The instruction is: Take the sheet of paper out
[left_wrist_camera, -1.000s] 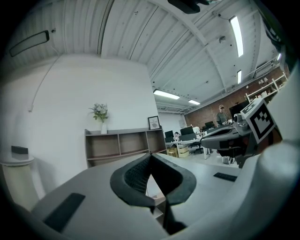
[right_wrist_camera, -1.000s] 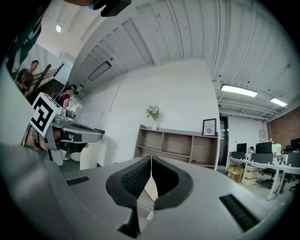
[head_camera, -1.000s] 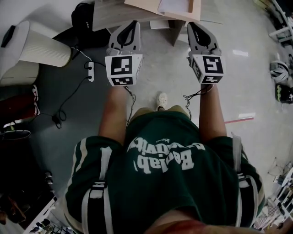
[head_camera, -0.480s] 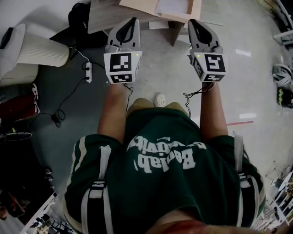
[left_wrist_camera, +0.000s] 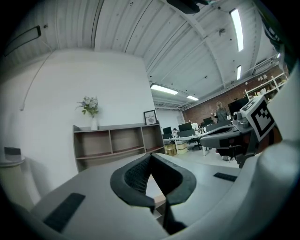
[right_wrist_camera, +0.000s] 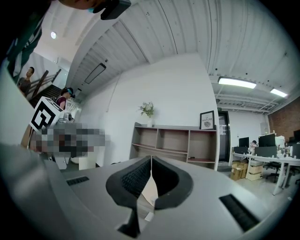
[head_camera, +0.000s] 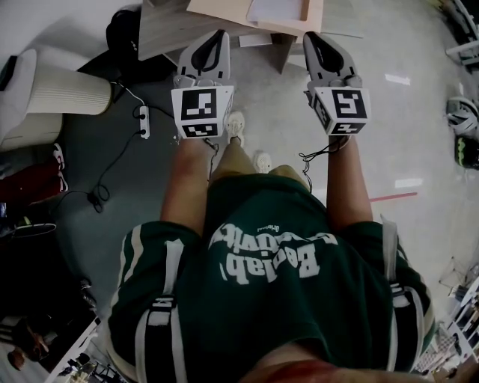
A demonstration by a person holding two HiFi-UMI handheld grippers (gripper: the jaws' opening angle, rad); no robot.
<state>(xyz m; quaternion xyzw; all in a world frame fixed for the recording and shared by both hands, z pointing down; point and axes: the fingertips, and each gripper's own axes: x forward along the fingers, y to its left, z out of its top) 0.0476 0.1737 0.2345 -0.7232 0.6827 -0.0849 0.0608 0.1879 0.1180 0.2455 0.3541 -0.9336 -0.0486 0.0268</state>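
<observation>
At the top edge of the head view, a pale sheet of paper (head_camera: 271, 9) lies in a shallow wooden tray (head_camera: 224, 10) on a grey table (head_camera: 161, 31). My left gripper (head_camera: 218, 34) is held level with its tips at the table's near edge, jaws shut on nothing. My right gripper (head_camera: 308, 36) is level beside it, just short of the tray's front, also shut and empty. In the left gripper view the pads of the left gripper (left_wrist_camera: 150, 155) meet. The right gripper (right_wrist_camera: 151, 158) shows the same in its own view.
A white ribbed cylinder (head_camera: 67, 90) lies at the left, with a power strip (head_camera: 145, 121) and cables on the floor by it. One shoe (head_camera: 235, 123) is stepped forward under the left gripper. A low open shelf (right_wrist_camera: 173, 140) stands against the far wall.
Both grippers have moved forward toward the table, still shut. The person has stepped forward with one foot, and the table and tray sit closer to the gripper tips.
</observation>
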